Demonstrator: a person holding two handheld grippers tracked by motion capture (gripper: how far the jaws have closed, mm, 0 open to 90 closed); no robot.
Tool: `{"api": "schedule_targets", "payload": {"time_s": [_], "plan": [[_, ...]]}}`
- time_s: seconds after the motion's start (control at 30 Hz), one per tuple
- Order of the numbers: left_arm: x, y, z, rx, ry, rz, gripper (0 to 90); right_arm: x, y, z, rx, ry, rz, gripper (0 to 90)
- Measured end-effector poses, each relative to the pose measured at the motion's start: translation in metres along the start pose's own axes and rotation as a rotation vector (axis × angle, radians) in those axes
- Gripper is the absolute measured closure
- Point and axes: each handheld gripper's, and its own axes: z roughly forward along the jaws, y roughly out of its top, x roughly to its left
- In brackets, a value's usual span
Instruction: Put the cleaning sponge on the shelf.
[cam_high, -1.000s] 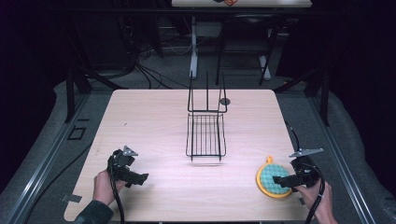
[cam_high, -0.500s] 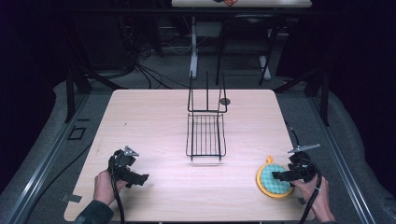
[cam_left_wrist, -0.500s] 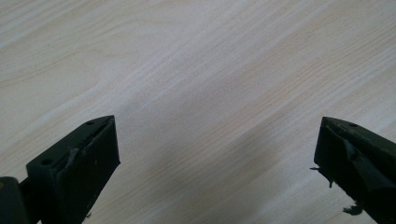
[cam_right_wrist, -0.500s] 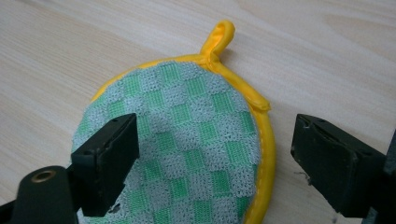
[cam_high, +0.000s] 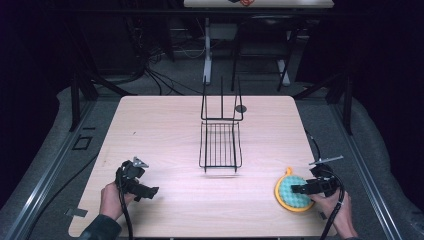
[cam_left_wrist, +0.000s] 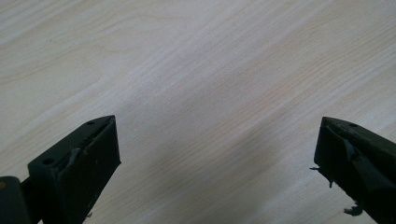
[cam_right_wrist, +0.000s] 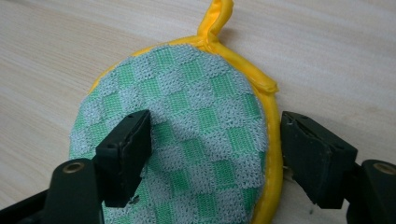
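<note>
**Right jaws straddle the pad's edge, not yet clamped**

Your right gripper (cam_right_wrist: 212, 151) is spread apart: one jaw presses on the green checked face of the round scrubbing pad (cam_right_wrist: 187, 140), the other sits just outside its yellow rim at 3 o'clock. Nothing is gripped yet. The pad lies flat on the wooden table (cam_high: 165, 130) at about 4 o'clock from the wire rack (cam_high: 220, 145), its yellow loop (cam_right_wrist: 215, 18) pointing to 12 o'clock in the right gripper view.

Your left gripper (cam_left_wrist: 215, 172) has its jaws wide apart over bare wood, empty, near 8 o'clock from the rack.

The risk, as I judge it: closing from here may only pinch the soft rim, so the pad could fold, slip out or skid across the smooth tabletop. The inner jaw pressing the pad down may also bunch the fabric.
</note>
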Motion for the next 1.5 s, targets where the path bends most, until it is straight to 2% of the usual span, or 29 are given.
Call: {"api": "schedule_targets", "payload": {"time_s": [0.07,0.33,0.37,0.47,0.57,0.6,0.77,1.07,1.27,1.5], "plan": [[0.0,0.0,0.0,-0.001,0.001,-0.001,0.3,-0.001,-0.001,0.001,0.001,0.016,0.016,27.6],[0.0,0.0,0.0,0.001,0.004,-0.001,0.4,-0.001,-0.001,0.001,0.012,0.021,0.031,34.3],[0.0,0.0,0.0,0.002,0.005,-0.002,0.5,0.0,-0.001,0.002,0.004,0.034,0.048,35.8],[0.001,0.0,-0.001,0.003,0.007,-0.003,0.8,-0.001,-0.002,0.001,0.003,0.033,0.05,39.1],[0.001,0.0,-0.002,-0.003,0.01,-0.001,0.9,-0.001,-0.002,-0.002,0.026,0.032,0.048,44.2],[0.001,0.0,-0.002,-0.003,0.01,-0.001,0.9,0.001,-0.002,0.001,0.004,0.049,0.065,45.5],[0.001,0.0,-0.002,0.001,0.01,0.001,1.1,0.004,-0.003,-0.002,0.0,0.043,0.055,52.0],[0.001,0.0,-0.001,0.001,0.01,-0.002,2.4,0.007,-0.005,-0.006,-0.045,0.05,0.038,64.0],[0.002,0.0,-0.001,-0.001,0.009,-0.004,3.8,0.011,-0.006,-0.012,-0.091,0.04,0.027,66.4],[0.001,0.0,-0.004,-0.02,0.01,-0.008,4.2,0.022,-0.002,-0.025,-0.137,0.041,-0.022,67.2]]}}
